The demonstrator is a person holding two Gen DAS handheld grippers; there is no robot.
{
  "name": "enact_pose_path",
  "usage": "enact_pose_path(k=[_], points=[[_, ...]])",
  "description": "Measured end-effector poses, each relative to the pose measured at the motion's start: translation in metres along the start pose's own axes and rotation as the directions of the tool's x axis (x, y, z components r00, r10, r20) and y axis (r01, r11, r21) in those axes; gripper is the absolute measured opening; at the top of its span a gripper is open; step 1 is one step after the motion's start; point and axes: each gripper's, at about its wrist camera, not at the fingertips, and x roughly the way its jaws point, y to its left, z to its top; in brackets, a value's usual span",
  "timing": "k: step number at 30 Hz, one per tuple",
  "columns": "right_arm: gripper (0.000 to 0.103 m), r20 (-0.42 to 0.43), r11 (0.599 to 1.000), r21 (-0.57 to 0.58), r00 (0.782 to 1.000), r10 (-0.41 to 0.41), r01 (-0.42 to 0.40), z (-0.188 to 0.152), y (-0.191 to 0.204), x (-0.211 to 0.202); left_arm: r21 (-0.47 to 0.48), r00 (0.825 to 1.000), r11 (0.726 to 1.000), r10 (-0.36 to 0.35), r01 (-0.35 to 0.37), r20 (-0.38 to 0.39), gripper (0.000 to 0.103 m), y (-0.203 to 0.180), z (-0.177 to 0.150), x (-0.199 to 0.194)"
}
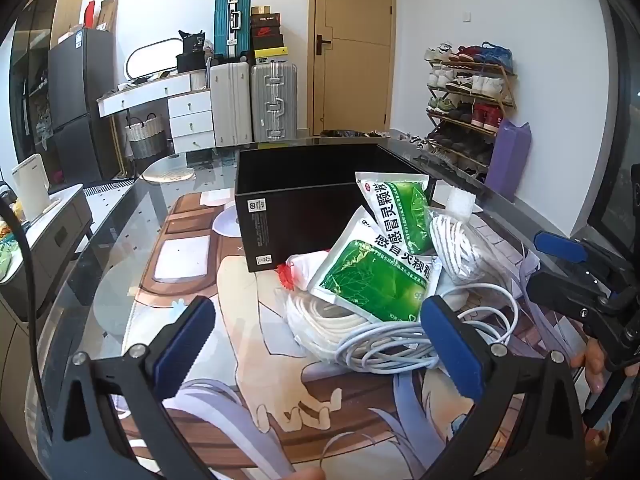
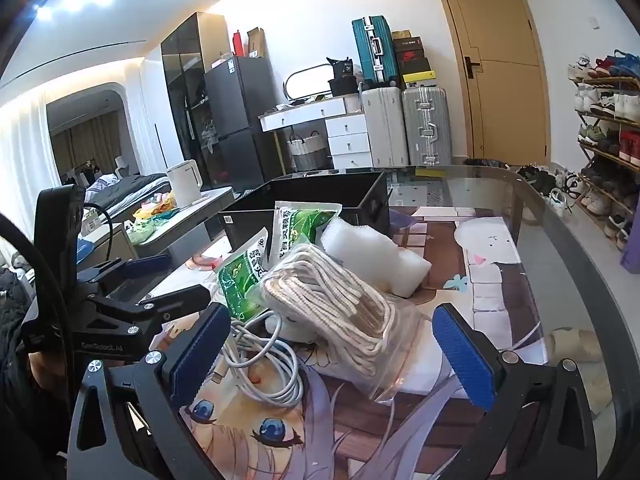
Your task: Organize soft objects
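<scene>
Two tools hang over the pile, and we hold both spread wide with nothing between their blue pads. Our left tool [image 1: 320, 340] points down at the near side of the heap; its right pad sits just in front of the white cable [image 1: 404, 344], but whether it touches we cannot tell. Our right tool [image 2: 332, 348] comes in from the other side, its pads standing either side of the bagged rope [image 2: 340, 304] without pressing on it.

The soft things lie heaped together on the glass tabletop [image 1: 120, 220], over a cartoon mat [image 1: 248, 380]. We see two green and white sachets [image 1: 376, 280] leaning one over the other, the upper one [image 1: 400, 208] propped against the black box [image 1: 304, 184]. The box stands open, just behind the heap. From the left view, a second bag of white rope [image 1: 332, 320] lies under the lower sachet, touching the coiled cable. A small white pouch with a red tie [image 1: 300, 272] rests beside the box's near corner. A white foam block [image 2: 376, 256] sits behind the bagged rope, close to the box.

Beyond the tabletop we see suitcases [image 1: 256, 100], a shoe rack [image 1: 468, 92] and a closed door [image 1: 356, 44].
</scene>
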Motion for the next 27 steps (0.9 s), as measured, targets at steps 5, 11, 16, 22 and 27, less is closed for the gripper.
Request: enact_pose_path(k=[5,11,16,22,27], points=[[0.103,0.01,1.0,-0.003,1.0,0.001,-0.001,-0.001,0.0,-0.001,-0.016,1.0,1.0,-0.019,0.019,-0.009,0.103,0.002,0.001,0.004],[0.103,0.015,1.0,-0.002,1.0,-0.001,0.001,0.0,0.0,-0.003,-0.011,1.0,1.0,-0.023,0.023,-0.001,0.103,0.006,-0.006,0.009],[0.103,0.013,1.0,-0.001,1.0,0.006,-0.006,-0.002,0.0,-0.003,-0.006,1.0,1.0,-0.019,0.019,0.004,0.103,0.001,-0.003,-0.001],[0.103,0.008,1.0,0.001,1.0,0.008,-0.008,-0.002,0.0,-0.001,-0.006,1.0,1.0,-0.019,0.019,0.004,0.103,0.0,-0.003,-0.002],[0.103,0.009,1.0,0.0,1.0,0.008,-0.008,-0.002,0.0,-0.001,-0.007,1.0,1.0,-0.019,0.019,0.004,0.103,0.0,-0.003,-0.001]])
